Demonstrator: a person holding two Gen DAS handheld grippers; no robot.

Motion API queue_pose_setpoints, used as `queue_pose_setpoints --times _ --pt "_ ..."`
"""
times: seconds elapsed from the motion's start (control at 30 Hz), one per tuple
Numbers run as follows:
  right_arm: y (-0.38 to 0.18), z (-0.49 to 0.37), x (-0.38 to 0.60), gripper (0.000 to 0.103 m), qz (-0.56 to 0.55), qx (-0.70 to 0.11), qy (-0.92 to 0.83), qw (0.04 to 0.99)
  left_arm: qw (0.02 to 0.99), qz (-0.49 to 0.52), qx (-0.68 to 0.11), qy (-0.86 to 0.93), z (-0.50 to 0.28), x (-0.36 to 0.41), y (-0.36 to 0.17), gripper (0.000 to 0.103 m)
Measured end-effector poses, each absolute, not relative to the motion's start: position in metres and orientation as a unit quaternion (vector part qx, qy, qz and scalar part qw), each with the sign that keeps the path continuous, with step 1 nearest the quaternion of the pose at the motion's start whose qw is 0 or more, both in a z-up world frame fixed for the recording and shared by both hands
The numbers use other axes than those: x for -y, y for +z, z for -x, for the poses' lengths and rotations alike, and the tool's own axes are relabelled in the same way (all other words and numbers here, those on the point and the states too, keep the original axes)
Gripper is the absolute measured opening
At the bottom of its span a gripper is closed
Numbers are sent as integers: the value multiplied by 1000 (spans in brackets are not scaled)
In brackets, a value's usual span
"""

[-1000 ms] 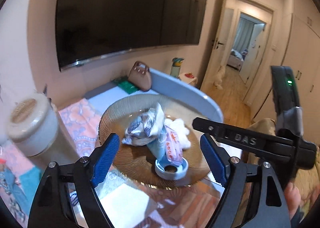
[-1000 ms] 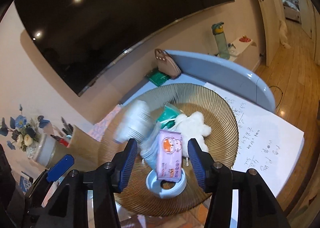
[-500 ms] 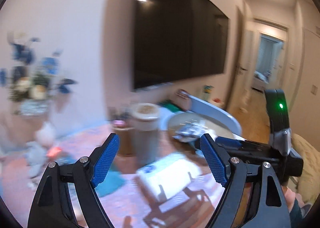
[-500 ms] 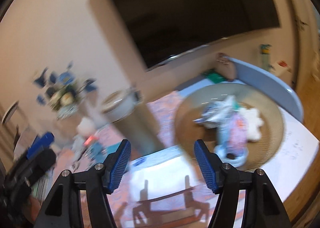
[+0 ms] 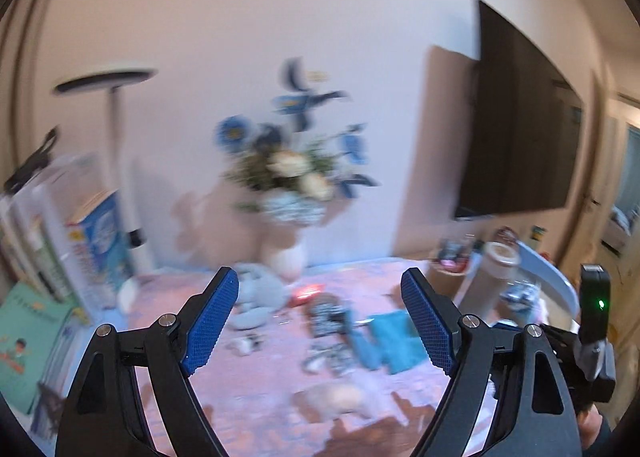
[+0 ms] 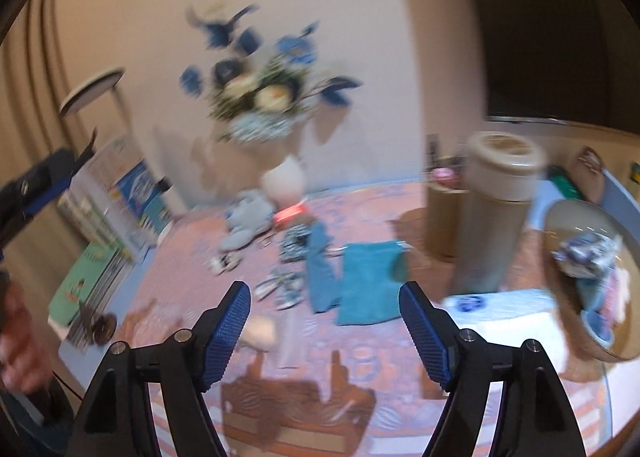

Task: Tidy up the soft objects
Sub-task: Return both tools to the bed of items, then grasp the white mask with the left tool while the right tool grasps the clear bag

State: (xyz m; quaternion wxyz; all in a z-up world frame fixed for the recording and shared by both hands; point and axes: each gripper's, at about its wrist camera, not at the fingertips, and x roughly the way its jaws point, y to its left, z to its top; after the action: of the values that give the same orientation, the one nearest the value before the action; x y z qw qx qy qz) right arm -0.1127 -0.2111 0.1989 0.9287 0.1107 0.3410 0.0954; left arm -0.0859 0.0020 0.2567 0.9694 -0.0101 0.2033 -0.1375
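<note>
Left gripper [image 5: 320, 321] and right gripper [image 6: 325, 327] — both spread wide, holding and touching nothing.

Your right gripper [image 6: 325, 327] shows matt black plastic arms, silver metal screws and blue pads [image 6: 226, 327] with a rough cross-hatched grip. Before you, a teal cloth [image 6: 370, 281] looks like soft terry beside a grey plush toy [image 6: 248, 223]. The patterned pink tablecloth [image 6: 360, 201] appears matt; the beige canister [image 6: 496, 213] looks smooth.
</note>
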Motion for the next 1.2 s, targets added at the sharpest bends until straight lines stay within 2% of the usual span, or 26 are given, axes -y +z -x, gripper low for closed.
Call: queue_pose_setpoints --times 0.3,0.53,0.77,0.97,1.2 --pt "172 77 160 79 -77 -369 159 913 960 39 -261 -92 60 -73 220 82" --pt "143 61 137 79 -20 -400 184 898 938 37 -320 -127 19 -74 182 84" --pt "113 44 124 79 38 -438 191 878 913 70 -383 -126 -45 -65 110 83" --pt "98 35 122 79 38 -437 217 872 907 61 -399 -123 -78 -51 67 83" --pt "77 23 110 79 47 -444 233 864 910 77 -396 -94 -98 -51 47 83"
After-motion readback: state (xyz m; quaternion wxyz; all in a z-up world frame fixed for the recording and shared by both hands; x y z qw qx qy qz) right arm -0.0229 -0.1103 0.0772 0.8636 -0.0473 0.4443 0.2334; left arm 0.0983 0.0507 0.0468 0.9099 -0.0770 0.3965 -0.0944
